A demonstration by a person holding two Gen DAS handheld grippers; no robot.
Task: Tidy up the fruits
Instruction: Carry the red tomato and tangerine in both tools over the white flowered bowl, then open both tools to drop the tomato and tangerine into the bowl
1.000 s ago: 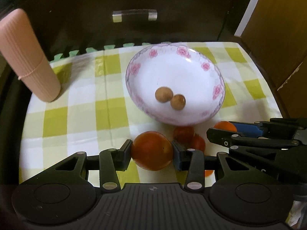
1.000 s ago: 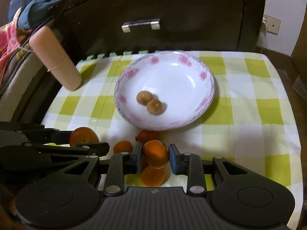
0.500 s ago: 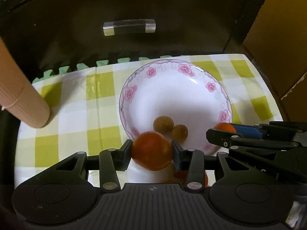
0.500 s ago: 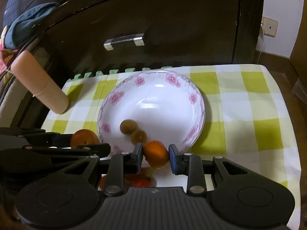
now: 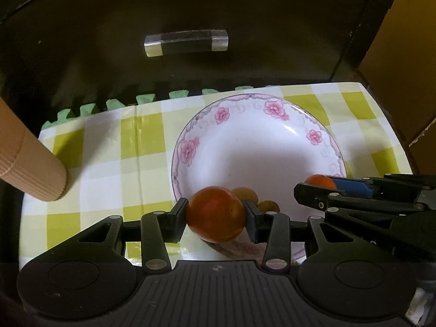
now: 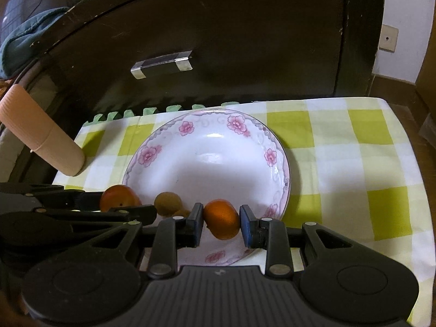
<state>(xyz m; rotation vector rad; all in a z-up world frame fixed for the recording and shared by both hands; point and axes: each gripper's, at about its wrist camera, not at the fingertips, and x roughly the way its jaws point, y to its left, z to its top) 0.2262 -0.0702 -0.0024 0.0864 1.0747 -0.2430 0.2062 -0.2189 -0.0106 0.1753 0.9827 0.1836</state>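
While angled down over plate (image 5: 321,141), left claw (image 5: 215,214) pinching tomato (image 5: 215,212), right claw (image 6: 221,223) pinching orange (image 6: 222,222)

1. A low table is covered by a yellow-green and white checked cloth (image 6: 340,163); the table's own surface is hidden beneath it.
2. A green scalloped mat edge (image 5: 141,99) pokes out from under the cloth's far side.
3. A white floral-rimmed plate (image 6: 239,125) sits on the cloth.
4. A ribbed pink cylinder (image 5: 30,163) rests its lower end on the cloth's left part, leaning outward.
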